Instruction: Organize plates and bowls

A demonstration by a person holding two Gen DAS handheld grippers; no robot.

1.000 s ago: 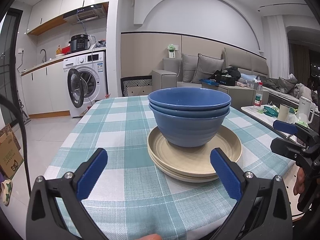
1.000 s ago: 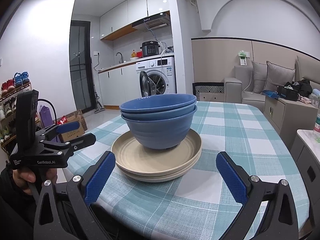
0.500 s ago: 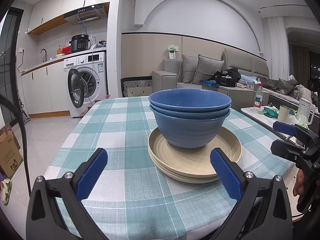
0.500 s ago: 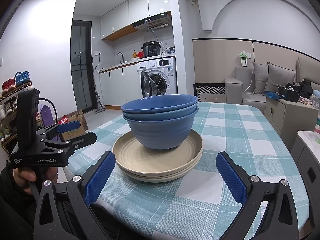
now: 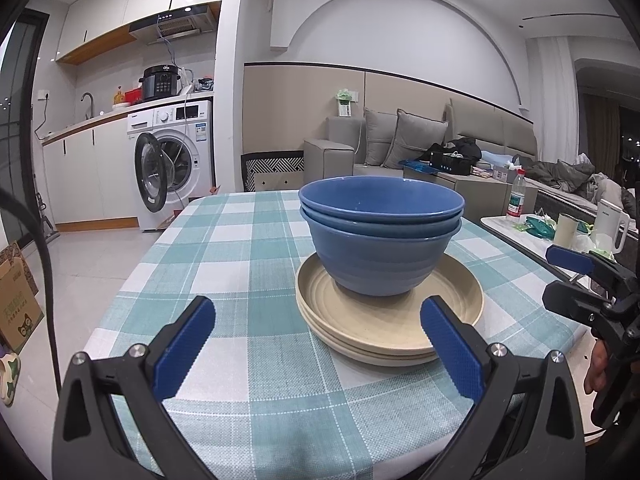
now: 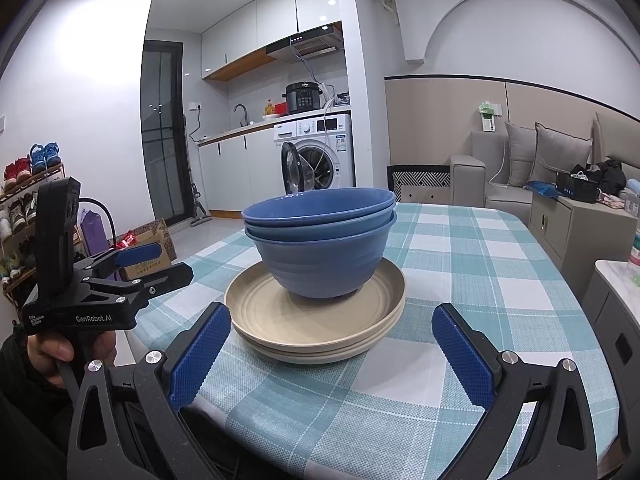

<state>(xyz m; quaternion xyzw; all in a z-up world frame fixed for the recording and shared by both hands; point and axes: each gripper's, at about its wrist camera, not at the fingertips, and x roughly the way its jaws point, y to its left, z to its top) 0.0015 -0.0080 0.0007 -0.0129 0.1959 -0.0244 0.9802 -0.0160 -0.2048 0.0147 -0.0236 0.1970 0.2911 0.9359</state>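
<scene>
Almost nothing has shifted over the last second: both views show the same stack from nearly the same spot, with only a slight drift of the cameras.

Two blue bowls (image 5: 380, 240) sit nested one in the other on a pile of cream plates (image 5: 390, 320), and the whole stack rests on the worktop (image 5: 248, 264) with its teal check cloth, near the front edge and a little right of the middle. The left hand-held gripper (image 5: 318, 346) hangs just short of the near edge with its blue pads spread wide, holding nothing; the right pad overlaps the near plate rim in the view, but I cannot tell if it touches. The right hand-held gripper (image 6: 344, 356) is likewise spread wide and empty, low at the near edge, facing the stack from the right.

To my eye the stack looks already sorted, so the risk lies in any further handling. The bowls stand off-centre on the plates, toward the far side, so lifting the plates by the near rim could tip the load and let the bowls slide. A pinch on the top bowl's thin rim may drag the lower bowl up with it if they stick. The cloth could also bunch or slip if a plate is pushed rather than lifted.
</scene>
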